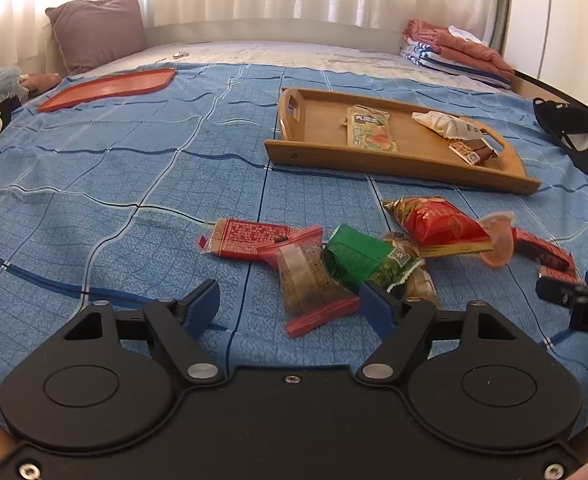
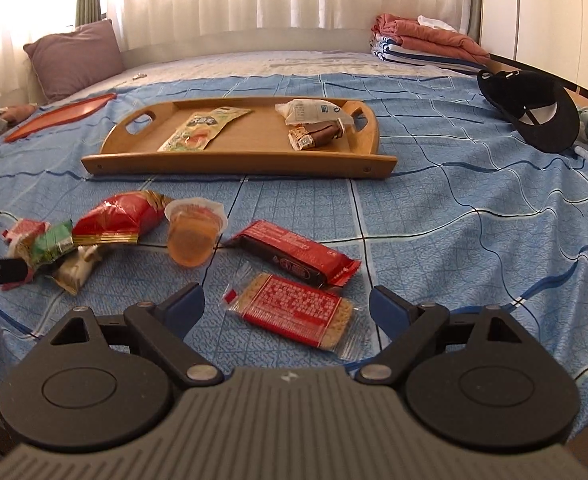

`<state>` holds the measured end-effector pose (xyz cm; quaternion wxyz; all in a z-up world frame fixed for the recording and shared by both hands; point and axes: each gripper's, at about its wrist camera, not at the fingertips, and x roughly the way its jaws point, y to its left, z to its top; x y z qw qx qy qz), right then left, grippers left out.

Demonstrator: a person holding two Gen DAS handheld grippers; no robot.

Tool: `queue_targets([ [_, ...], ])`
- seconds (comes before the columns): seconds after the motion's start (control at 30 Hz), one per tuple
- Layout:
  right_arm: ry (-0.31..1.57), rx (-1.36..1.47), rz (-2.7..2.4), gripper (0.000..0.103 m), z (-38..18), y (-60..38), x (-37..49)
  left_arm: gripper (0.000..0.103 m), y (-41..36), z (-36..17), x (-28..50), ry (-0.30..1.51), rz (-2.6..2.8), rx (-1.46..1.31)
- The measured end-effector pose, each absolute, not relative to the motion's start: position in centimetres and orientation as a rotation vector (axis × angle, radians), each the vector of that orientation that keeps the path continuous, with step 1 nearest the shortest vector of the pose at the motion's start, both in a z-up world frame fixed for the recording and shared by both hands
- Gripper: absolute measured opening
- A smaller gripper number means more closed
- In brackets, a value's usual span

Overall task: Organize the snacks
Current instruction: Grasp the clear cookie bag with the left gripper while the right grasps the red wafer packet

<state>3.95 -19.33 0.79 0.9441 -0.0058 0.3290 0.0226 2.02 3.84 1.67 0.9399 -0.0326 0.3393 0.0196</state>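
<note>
A wooden tray (image 1: 397, 168) (image 2: 230, 162) on the blue bedspread holds a green-orange packet (image 1: 367, 132) (image 2: 202, 130), a white packet (image 1: 447, 122) (image 2: 313, 110) and a brown bar (image 1: 473, 152) (image 2: 317, 134). Loose snacks lie in front of it. My left gripper (image 1: 288, 306) is open, its fingers either side of a clear red-ended packet (image 1: 305, 276), next to a green packet (image 1: 357, 256). My right gripper (image 2: 286, 308) is open around a red-label cracker packet (image 2: 294, 310). Beyond lie a dark red bar (image 2: 294, 254), a jelly cup (image 2: 194, 232) and a red bag (image 2: 114, 216) (image 1: 437, 220).
An orange tray (image 1: 110, 88) (image 2: 60, 116) lies far left. A black cap (image 1: 573, 136) (image 2: 533, 112) sits at the right. A purple pillow (image 1: 98, 30), folded clothes (image 1: 457, 50) (image 2: 429, 44) and curtains are at the back. The right gripper's fingers (image 1: 553, 292) show at the left view's right edge.
</note>
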Motion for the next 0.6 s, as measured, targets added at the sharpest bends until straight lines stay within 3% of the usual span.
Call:
queue_targets([
  [0.2,0.656,-0.01,0.036,0.094,0.2,-18.8,4.3,0.061,3.8,1.3,3.2,0.708,0.032,-0.128],
  [0.37,0.638,0.017,0.021,0.092,0.2,-18.7,4.3,0.04,3.4,1.2,3.3,0.7,0.008,-0.146],
  [0.53,0.609,0.036,-0.007,0.084,0.3,-19.0,3.8,0.031,3.1,1.4,2.7,0.685,0.014,-0.13],
  [0.6,0.611,0.046,0.0,0.073,0.3,-19.3,3.7,0.03,3.2,1.5,2.5,0.688,0.014,-0.132],
])
